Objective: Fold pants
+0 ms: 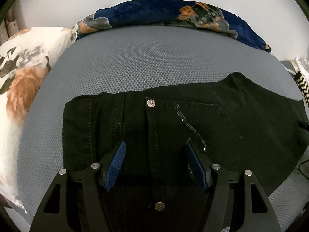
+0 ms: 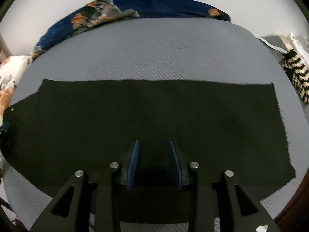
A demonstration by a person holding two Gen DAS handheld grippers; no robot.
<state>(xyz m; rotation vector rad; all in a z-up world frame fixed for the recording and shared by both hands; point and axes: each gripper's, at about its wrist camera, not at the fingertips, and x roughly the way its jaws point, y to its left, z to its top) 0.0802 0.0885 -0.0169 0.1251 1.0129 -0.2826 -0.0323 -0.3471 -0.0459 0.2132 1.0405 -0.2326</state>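
Blue-padded fingers (image 1: 120, 164) of the left gripper (image 1: 155, 148) stand wide apart above the waist of black pants (image 1: 193, 131), with nothing between them; whether the tips touch the cloth cannot be told. In the other view the right gripper (image 2: 154, 147) hangs over the legs with its fingers (image 2: 135, 162) closer together but still parted and holding nothing. The pants (image 2: 135, 116) lie flat on a grey textured mat (image 2: 154, 52), already doubled leg on leg by the look of the single long panel. A metal button (image 1: 150, 103) marks the waistband at the far edge, a sequin-trimmed pocket (image 1: 202, 123) beside it. Beyond the mat lie a navy floral blanket (image 1: 164, 11), a white floral pillow (image 1: 25, 73) to the left and a black-and-cream knit (image 2: 295, 73) to the right. The lengthwise fold appears done; the next move would call for each gripper to pinch both layers at an end and carry hem toward waist, keeping the edges aligned.
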